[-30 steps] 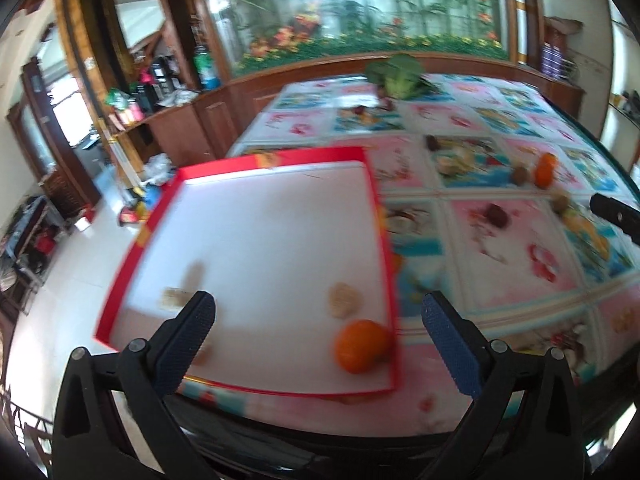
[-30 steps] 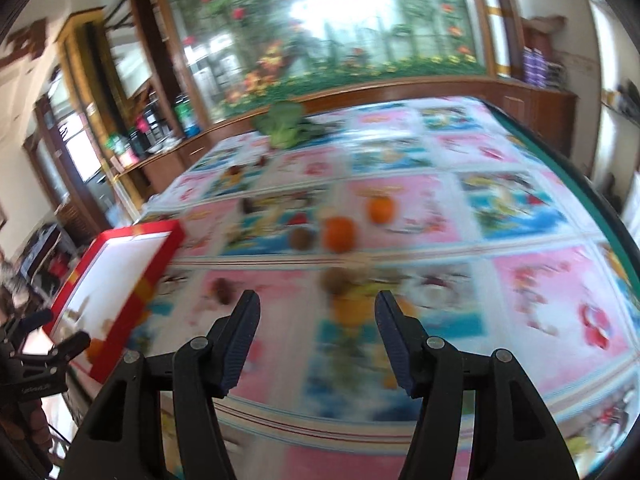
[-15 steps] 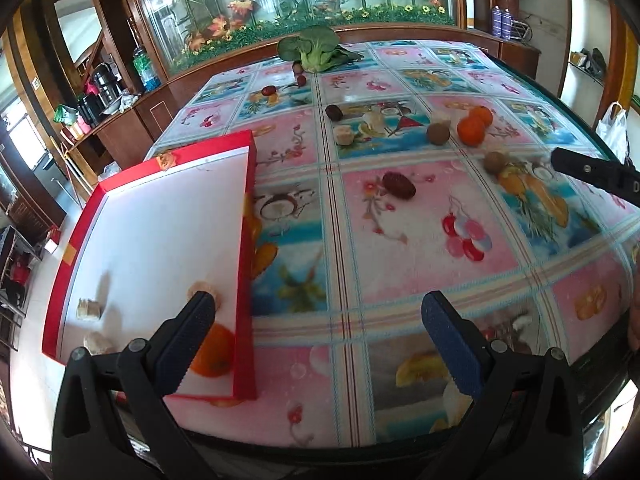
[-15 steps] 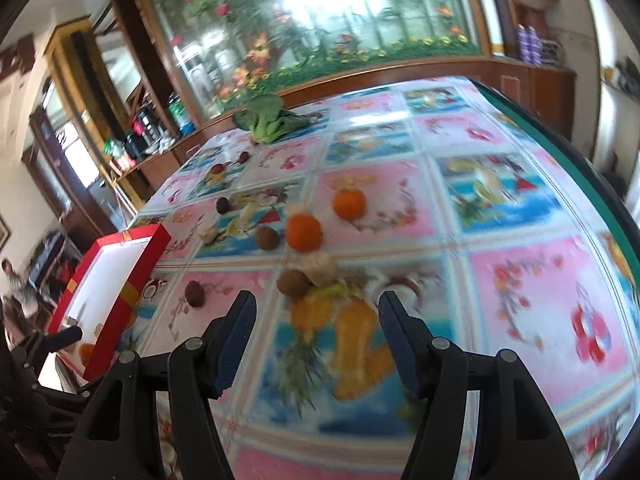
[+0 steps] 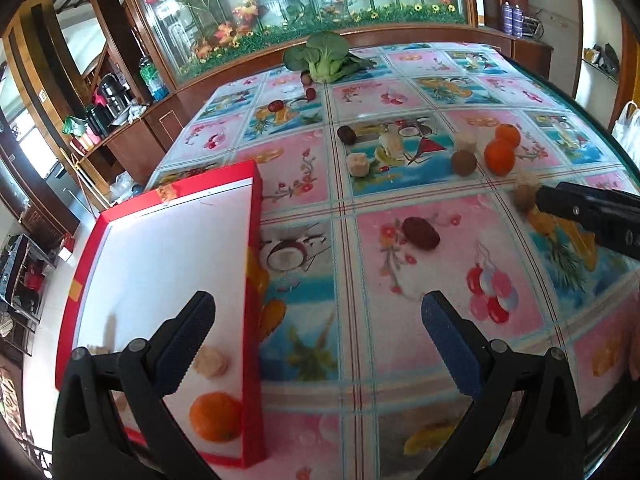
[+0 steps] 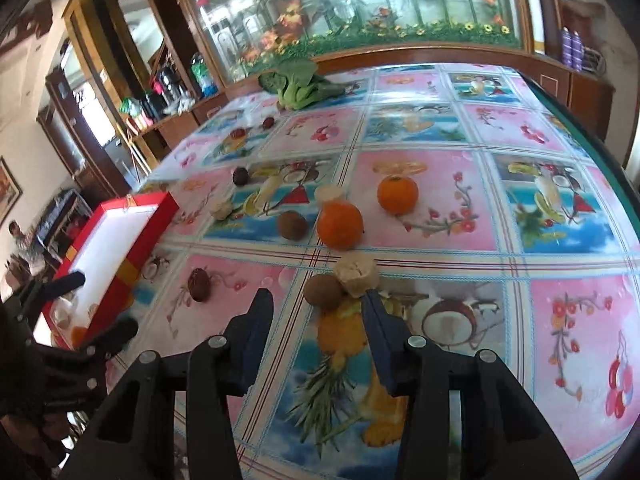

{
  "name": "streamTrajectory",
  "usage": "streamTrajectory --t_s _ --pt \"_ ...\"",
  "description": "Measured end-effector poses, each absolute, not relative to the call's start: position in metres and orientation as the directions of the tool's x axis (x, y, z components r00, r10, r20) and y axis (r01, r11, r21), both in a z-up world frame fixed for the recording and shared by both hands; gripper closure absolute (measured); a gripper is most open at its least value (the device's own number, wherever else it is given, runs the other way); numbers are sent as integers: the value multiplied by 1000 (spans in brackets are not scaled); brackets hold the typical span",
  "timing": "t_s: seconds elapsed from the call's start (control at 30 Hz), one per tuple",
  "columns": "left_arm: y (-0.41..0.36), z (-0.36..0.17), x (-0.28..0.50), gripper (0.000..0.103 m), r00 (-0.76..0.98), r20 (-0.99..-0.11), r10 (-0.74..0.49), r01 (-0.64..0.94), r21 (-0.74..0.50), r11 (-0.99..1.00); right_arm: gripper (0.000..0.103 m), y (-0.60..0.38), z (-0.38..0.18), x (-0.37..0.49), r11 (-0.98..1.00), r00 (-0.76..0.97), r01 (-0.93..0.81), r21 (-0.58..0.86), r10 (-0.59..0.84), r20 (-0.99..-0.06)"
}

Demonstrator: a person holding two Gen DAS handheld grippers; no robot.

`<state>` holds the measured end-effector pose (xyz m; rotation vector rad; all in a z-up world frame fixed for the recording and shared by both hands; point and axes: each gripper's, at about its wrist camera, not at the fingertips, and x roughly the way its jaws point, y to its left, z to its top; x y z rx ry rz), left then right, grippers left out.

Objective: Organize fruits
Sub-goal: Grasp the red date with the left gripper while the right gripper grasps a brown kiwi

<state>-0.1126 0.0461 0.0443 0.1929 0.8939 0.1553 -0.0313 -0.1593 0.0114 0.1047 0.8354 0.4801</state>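
Note:
A red-rimmed white tray (image 5: 252, 216) sits at the table's left; it holds an orange (image 5: 216, 416) and a pale fruit piece (image 5: 212, 362). My left gripper (image 5: 316, 340) is open and empty over the tray's right rim. My right gripper (image 6: 316, 312) is open just short of a brown round fruit (image 6: 323, 290) and a pale lumpy fruit (image 6: 356, 274); the right finger's tip touches the pale fruit. Two oranges (image 6: 340, 225) (image 6: 397, 194), another brown fruit (image 6: 292, 225) and a dark date-like fruit (image 6: 199, 285) lie beyond.
A bunch of green leafy vegetable (image 5: 324, 54) lies at the table's far edge. Small dark fruits (image 5: 346, 135) and pale pieces (image 5: 357, 165) are scattered mid-table. The tray also shows in the right wrist view (image 6: 132, 236). Cabinets stand beyond the table on the left.
My left gripper swung right from over the tray to its right rim. My right gripper moved forward and down to the brown and pale fruits.

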Motion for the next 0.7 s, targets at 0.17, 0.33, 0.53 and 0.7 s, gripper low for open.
streamTrajectory --t_s 0.17,0.33,0.53,0.7 --pt "41 43 -98 0 612 -768 191 -47 205 978 58 -150 3 -17 900 553 -352 257 421 -719" --pt "40 39 -92 0 600 -780 175 -40 189 981 64 -144 0 -5 901 542 -355 249 415 -731" --pt "36 34 -82 0 588 -790 173 -42 184 982 81 -137 -1 -7 914 571 -370 165 364 -736" --pt "30 33 -73 0 583 -791 185 -52 190 980 81 -145 0 -8 916 571 -353 190 372 -732"
